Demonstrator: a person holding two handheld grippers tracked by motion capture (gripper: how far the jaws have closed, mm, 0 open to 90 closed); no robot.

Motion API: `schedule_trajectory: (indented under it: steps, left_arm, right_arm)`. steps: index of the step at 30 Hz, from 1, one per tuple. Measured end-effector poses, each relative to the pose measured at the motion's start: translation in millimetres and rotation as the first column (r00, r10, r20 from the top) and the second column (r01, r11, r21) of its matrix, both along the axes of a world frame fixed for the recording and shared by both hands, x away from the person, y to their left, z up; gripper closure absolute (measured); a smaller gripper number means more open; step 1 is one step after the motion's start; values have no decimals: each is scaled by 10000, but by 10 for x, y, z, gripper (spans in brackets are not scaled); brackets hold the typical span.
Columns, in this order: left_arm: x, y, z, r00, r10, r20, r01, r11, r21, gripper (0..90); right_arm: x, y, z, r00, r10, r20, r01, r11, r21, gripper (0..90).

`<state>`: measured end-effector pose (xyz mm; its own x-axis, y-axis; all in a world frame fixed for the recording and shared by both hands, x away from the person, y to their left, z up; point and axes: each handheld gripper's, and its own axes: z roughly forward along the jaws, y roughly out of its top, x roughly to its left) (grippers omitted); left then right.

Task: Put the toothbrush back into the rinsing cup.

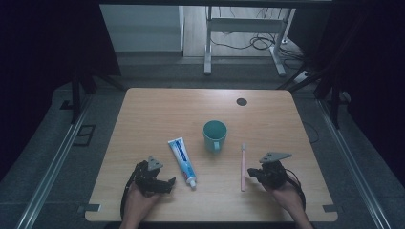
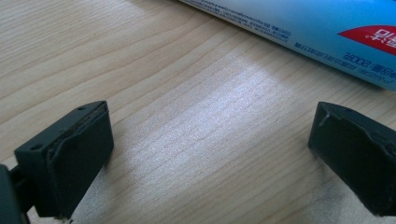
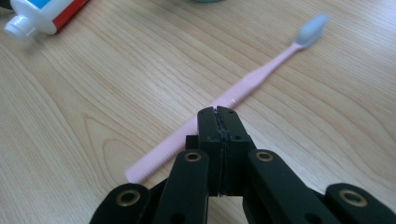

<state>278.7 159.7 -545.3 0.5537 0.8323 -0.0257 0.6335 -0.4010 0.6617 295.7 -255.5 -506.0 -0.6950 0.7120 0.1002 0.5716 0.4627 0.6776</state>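
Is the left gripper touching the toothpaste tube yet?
Apart. In the left gripper view the left gripper has its jaws wide open over bare wood, with a strip of table between them and the toothpaste tube.

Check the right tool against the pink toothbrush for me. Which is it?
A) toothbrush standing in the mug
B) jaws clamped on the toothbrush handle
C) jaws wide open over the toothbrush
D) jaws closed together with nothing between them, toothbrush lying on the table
D: the right tool has its jaws pressed flat together, and the toothbrush lies on the table beyond them.
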Motion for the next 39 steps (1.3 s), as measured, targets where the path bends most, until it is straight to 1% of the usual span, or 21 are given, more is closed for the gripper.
schedule_trajectory:
  steps: [5, 6, 10, 15, 18, 25, 35, 39]
  left_arm:
    - [2, 2, 1, 10000, -37, 16, 37, 10000, 28, 3]
    - [2, 2, 1, 10000, -36, 17, 36, 10000, 25, 3]
    - [2, 3, 1, 10000, -40, 18, 40, 10000, 29, 3]
    - [2, 3, 1, 10000, -38, 17, 38, 10000, 27, 3]
    - [2, 2, 1, 10000, -35, 18, 35, 10000, 25, 3]
    - [1, 1, 0, 10000, -21, 13, 21, 10000, 16, 3]
    - [2, 2, 0, 10000, -34, 20, 34, 10000, 22, 3]
    - [2, 2, 1, 10000, -31, 18, 31, 10000, 22, 3]
  right_arm:
    - [20, 92, 7, 9998, 193, -48, -193, 9998, 104, 879]
    - [30, 138, 4, 9995, 313, -92, -313, 9995, 34, 880]
    - [41, 227, -27, 9985, 519, -145, -520, 9986, -118, 879]
    - [45, 290, -71, 9976, 637, -261, -643, 9977, -221, 872]
    - [50, 311, -123, 9970, 674, -376, -689, 9968, -401, 866]
    - [47, 268, -136, 9975, 535, -463, -558, 9971, -508, 864]
    - [49, 107, -137, 9983, 194, -548, -228, 9978, -618, 860]
    - [56, 27, -138, 9983, 49, -574, -91, 9973, -729, 859]
